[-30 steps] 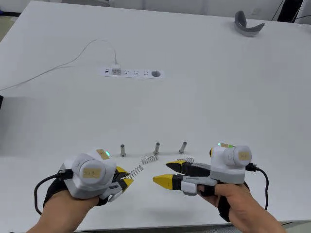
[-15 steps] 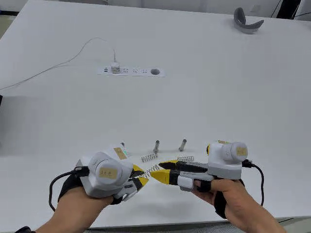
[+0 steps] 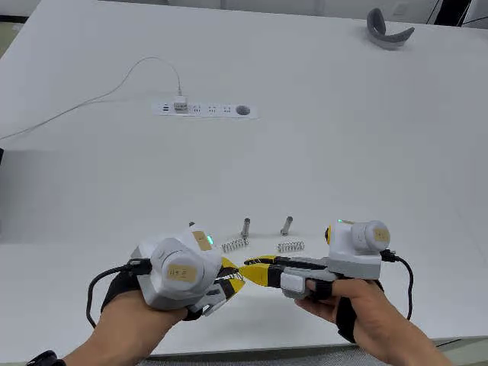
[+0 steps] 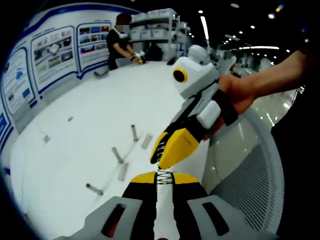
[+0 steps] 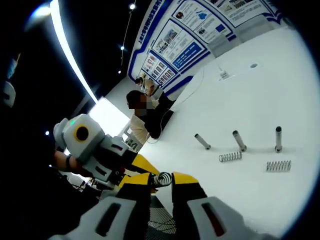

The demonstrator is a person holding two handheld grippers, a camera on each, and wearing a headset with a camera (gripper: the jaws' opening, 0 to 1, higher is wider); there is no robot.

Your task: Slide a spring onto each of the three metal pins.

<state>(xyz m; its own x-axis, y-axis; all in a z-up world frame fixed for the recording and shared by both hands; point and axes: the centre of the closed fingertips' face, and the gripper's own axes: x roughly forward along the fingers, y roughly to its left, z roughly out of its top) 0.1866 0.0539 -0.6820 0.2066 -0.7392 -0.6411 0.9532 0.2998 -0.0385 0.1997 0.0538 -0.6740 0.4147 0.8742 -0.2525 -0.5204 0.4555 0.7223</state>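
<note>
Head view: a white tabletop (image 3: 343, 137) carries three upright pins (image 3: 245, 226) in a row near its front edge, the leftmost half hidden behind the left gripper's body; two loose springs (image 3: 235, 245) lie flat just in front of the pins, touching none of them; farther back sits a power strip (image 3: 204, 110) with a cable (image 3: 114, 88) running off to the left; the left tongs (image 3: 232, 276) and right tongs (image 3: 252, 268) meet tip to tip above the front edge, each gripper held in a hand.

Left gripper view: the left tongs (image 4: 161, 181) are clenched on a spring (image 4: 162, 174) that stands up between their yellow tips; the right tongs (image 4: 160, 161) come down from the upper right, with their tips at the spring's free end; the pins and loose springs stand well apart to the left.

Right gripper view: the spring (image 5: 163, 178) shows end-on between the right tongs (image 5: 161, 183); whether they pinch it or merely flank it I cannot tell; the left tongs (image 5: 149, 172) reach in from the left; pins (image 5: 239, 140) and loose springs (image 5: 230, 156) lie beyond on the tabletop.
</note>
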